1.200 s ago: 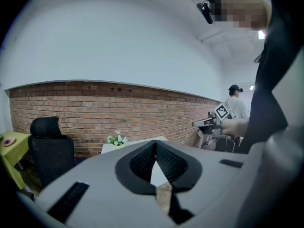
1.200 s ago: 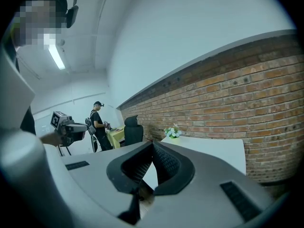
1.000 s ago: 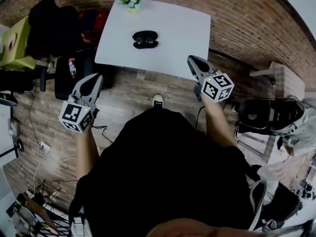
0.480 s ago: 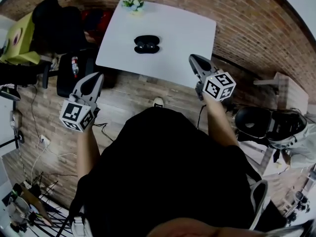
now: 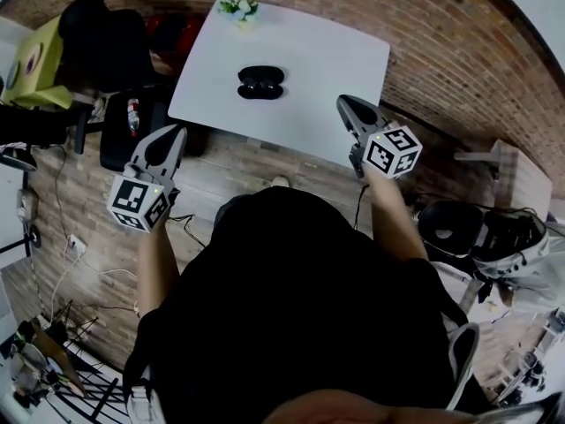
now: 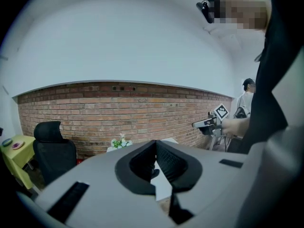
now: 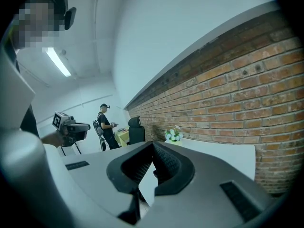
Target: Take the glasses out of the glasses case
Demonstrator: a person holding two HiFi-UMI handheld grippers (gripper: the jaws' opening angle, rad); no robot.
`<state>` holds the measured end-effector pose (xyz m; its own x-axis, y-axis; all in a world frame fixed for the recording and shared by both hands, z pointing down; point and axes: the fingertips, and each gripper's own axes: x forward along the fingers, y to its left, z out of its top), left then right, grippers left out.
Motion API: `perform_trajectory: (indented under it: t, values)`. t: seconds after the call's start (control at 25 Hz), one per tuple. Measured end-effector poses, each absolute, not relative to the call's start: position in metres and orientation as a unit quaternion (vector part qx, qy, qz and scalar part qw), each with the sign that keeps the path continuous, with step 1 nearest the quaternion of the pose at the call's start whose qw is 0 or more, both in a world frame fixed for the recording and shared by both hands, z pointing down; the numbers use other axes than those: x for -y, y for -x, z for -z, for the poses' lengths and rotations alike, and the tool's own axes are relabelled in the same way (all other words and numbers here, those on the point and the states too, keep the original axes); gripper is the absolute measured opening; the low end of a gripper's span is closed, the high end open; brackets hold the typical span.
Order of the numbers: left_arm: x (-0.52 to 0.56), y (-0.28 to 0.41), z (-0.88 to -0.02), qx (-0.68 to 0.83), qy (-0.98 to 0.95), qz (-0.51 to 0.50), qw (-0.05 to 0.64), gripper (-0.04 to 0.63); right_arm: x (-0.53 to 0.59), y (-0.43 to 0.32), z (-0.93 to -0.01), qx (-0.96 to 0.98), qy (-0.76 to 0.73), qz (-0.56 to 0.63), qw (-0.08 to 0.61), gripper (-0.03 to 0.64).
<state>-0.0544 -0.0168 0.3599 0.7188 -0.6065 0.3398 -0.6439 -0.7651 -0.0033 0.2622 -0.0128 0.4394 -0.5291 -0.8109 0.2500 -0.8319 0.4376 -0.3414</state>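
A black glasses case lies open on the white table, with dark lenses showing inside it. Both grippers are held in the air in front of the person's body, short of the table's near edge. My left gripper is over the floor to the left of the table, its jaws closed tip to tip with nothing between them. My right gripper hangs at the table's near right corner, its jaws also closed and empty. Each is well away from the case.
A small pot of flowers stands at the table's far edge. A black office chair, a yellow-green table and a black bag are to the left. A wooden stool and dark gear are to the right. Another person stands beyond.
The head view has shifted a little and the table sits slightly nearer the grippers. Both grippers keep almost the same pose, shut and empty.
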Motion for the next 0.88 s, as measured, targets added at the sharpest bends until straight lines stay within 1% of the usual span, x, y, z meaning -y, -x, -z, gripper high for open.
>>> perform_trajectory:
  t: [0.24,0.48,0.88]
  values:
    - [0.019,0.046,-0.363,0.344,-0.923,-0.161,0.056,0.009,0.011,-0.269,-0.442,0.849,-0.481,-0.214,0.034,0.017]
    - [0.021,0.045,-0.361,0.349,-0.922,-0.159,0.058,0.009,0.016,-0.276,-0.429,0.851,-0.483,-0.204,0.024,0.015]
    - [0.042,0.058,-0.361,0.356,-0.920,-0.153,0.056,0.009,0.034,-0.267,-0.425,0.851,-0.483,-0.205,0.031,0.017]
